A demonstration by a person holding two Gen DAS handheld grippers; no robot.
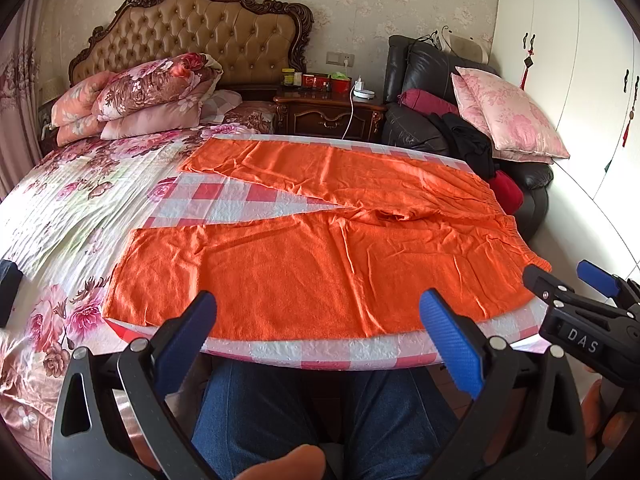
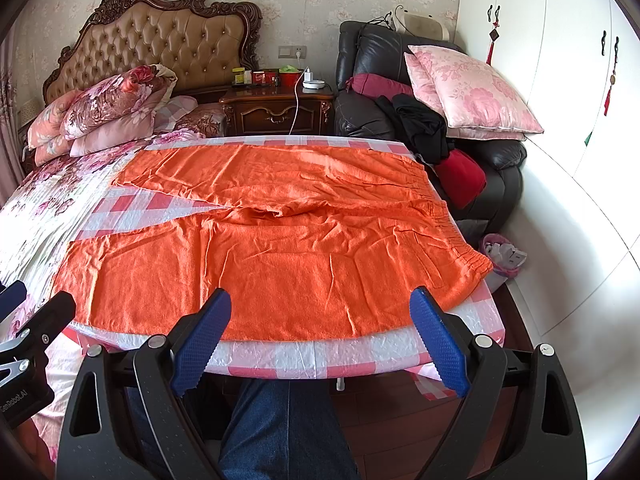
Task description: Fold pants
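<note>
Orange pants lie spread flat, unfolded, on the checkered worktop, legs left, waistband right. Left tongs and right tongs hover open at the near edge, empty.

Orange pants lie on a red-and-white checked cloth (beside pink floral bedding).

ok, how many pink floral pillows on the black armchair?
2. One pillow on top, leaning on the armchair back; a second pillow stacked right beneath it, mostly covered, only its edges showing. More could be hidden behind.
</note>
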